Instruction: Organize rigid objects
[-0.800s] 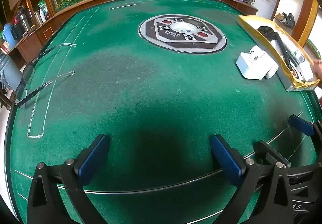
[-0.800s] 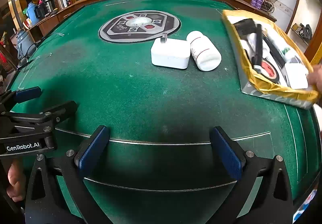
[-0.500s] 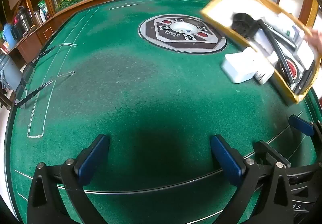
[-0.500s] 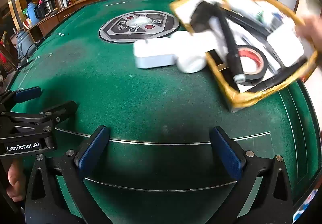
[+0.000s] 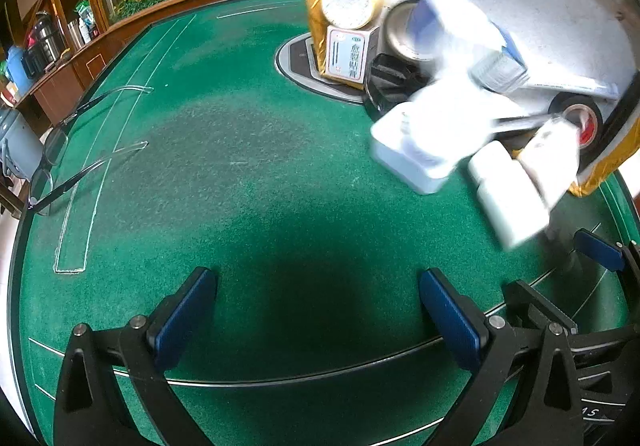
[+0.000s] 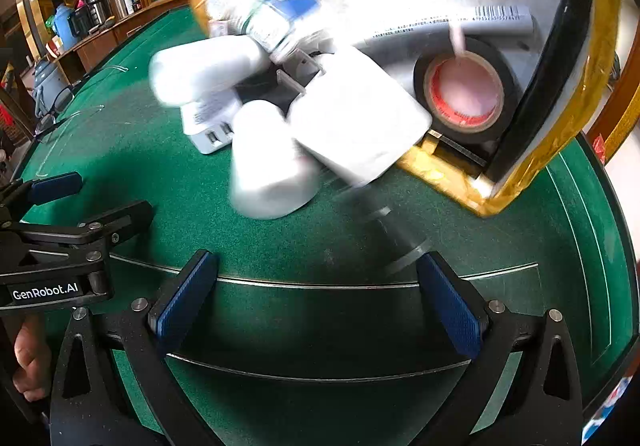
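Big green felt table [image 5: 240, 173] under both grippers. Ahead and to the right of them, gold-edged cardboard box [image 6: 560, 133], flat a moment ago, now tipped up high and spilling. Tumbling out toward the grippers: white plastic charger blocks [image 6: 360, 125], white round bottle [image 6: 268, 173], black roll of tape with red core [image 6: 464, 93], all blurry, some still falling. Means sorting only starts now, with things loose on the felt. Left gripper [image 5: 316, 318] wide apart, holding nothing. Right gripper [image 6: 316, 302] wide apart too, empty, waiting.
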Demonstrator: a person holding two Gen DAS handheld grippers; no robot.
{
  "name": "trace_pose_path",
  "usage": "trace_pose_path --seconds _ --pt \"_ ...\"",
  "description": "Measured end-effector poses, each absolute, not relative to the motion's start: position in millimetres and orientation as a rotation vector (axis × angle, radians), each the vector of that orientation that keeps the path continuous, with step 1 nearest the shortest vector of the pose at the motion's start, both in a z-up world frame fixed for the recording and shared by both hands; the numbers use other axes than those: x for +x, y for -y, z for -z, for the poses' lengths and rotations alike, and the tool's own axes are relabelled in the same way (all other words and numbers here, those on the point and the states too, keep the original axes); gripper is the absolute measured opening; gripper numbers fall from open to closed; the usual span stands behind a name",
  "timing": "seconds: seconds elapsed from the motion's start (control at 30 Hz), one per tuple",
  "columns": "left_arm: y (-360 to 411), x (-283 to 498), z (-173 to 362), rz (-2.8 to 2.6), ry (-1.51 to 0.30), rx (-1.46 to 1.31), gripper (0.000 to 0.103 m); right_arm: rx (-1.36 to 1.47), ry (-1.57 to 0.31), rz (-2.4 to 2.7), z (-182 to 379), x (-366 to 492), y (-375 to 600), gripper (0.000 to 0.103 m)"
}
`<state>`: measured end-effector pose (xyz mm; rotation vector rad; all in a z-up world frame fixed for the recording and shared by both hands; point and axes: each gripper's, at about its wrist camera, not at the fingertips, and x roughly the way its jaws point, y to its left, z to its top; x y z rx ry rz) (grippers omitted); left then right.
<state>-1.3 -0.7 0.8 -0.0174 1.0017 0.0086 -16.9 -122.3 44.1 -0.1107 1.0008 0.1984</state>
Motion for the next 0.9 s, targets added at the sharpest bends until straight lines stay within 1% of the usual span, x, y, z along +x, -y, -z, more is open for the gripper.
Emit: trace_pose_path --seconds 0.47,0.67,0.8,0.9 --pt "1 1 1 -0.010 -1.007 -0.018 0.103 -0.115 -0.988 -0.199 -43 -23 121 0.103" --pt "1 1 3 -0.010 -1.007 -0.018 0.103 -0.108 -0.925 -0.197 -42 -45 123 0.103" --pt "-2 3 3 -0.009 -1.008 -0.019 0.103 -0.105 -0.842 -0.211 -38 -74 129 0.103" --pt "-2 0 3 -0.008 -1.005 -0.019 0.103 -0.108 -0.837 -0.211 -37 -71 127 0.103"
